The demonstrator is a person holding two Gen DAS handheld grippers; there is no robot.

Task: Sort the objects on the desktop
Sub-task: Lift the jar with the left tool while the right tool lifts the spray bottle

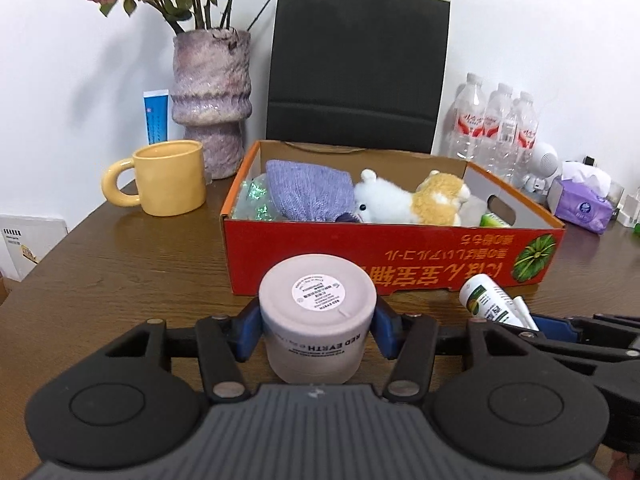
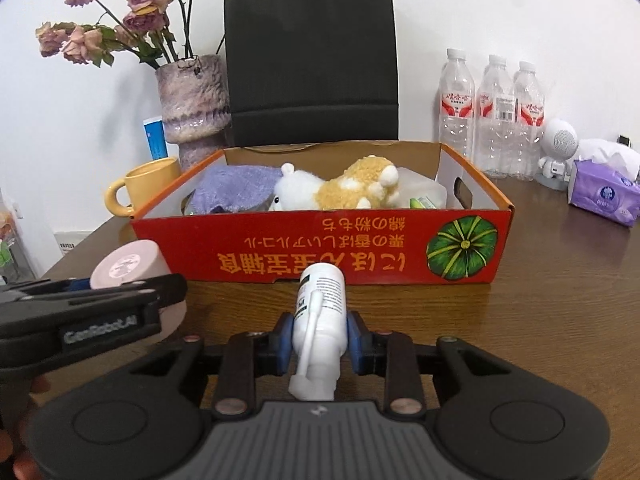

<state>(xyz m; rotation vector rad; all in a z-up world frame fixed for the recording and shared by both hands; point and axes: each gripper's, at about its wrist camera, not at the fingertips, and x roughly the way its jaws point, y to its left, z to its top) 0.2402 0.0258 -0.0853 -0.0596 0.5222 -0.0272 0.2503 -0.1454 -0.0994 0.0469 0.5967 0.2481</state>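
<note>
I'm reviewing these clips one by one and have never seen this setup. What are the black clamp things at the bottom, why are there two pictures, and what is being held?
There is no robot here: a person holds one two-finger clamp tool in each hand. Each tool carries a wide-angle camera that looks forward along its fingers, so each picture is one tool's own view.

In the left tool's view, the left gripper is closed on a pinkish-grey jar. In the right tool's view, the right gripper is closed on a white spray bottle. Each tool also shows at the edge of the other's picture.

Both are near a brown wooden table. On it stands a red cardboard box that already holds a plush toy and a purple knitted item. Around the box are a yellow mug, a vase of dried roses, a black paper bag, water bottles and a tissue pack.
</note>
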